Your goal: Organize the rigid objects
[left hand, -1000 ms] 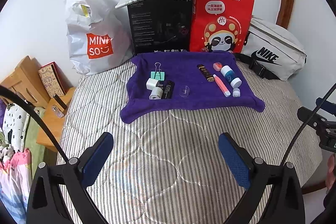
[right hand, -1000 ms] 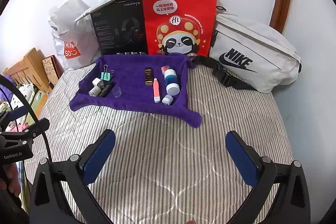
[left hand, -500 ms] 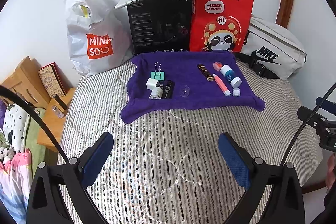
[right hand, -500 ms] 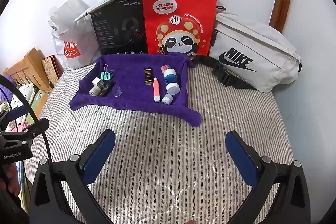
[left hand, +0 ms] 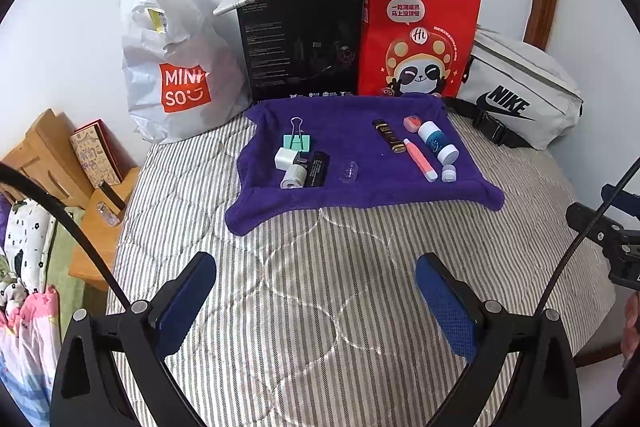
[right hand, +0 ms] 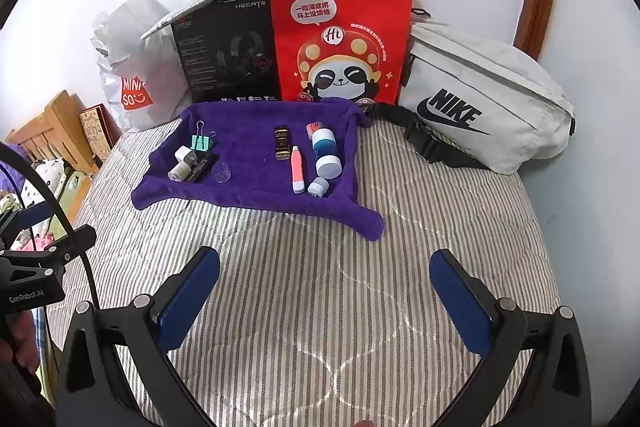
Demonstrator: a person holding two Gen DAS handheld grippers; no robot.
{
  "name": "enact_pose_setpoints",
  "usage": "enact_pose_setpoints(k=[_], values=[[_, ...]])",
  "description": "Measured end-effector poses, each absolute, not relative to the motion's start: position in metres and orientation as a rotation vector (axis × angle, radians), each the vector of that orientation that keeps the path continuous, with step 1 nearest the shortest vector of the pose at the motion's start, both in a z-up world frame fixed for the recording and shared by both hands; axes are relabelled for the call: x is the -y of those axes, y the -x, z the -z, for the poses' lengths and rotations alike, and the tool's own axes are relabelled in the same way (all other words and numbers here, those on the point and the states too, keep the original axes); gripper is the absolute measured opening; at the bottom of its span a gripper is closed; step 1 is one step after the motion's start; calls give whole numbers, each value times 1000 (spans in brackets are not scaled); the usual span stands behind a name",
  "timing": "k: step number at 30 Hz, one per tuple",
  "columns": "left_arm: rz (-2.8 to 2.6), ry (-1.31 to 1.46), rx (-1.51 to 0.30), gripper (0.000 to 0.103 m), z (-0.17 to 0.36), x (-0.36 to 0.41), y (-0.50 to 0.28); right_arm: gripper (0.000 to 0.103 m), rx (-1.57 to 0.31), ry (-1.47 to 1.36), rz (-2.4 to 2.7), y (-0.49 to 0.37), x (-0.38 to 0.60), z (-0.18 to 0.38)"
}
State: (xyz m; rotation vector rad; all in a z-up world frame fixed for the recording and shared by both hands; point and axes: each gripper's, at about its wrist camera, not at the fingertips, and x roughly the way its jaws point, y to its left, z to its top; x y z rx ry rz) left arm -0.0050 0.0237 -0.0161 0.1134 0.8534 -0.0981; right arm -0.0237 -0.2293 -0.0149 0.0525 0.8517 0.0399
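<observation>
Left gripper (left hand: 316, 301) and right gripper (right hand: 324, 291) both spread wide and empty above a striped bedspread (right hand: 320, 267), small rigid items lying on a purple towel (left hand: 352, 139), binder clip (left hand: 297, 141) at its left, pink tube (left hand: 418, 159) at its right

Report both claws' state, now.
Left claw: open, holding nothing.
Right claw: open, holding nothing.

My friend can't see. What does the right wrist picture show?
A purple towel lies on a striped bed with small things on it: a green binder clip, a pink tube and a blue-and-white bottle. The open right gripper hovers in front. A red panda bag stands behind.
</observation>
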Motion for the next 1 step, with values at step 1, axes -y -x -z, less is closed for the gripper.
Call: enact_pose_setpoints(k=[1], values=[[107, -108, -853, 103, 16, -24, 3, 103, -852, -54, -42, 23, 229, 16]])
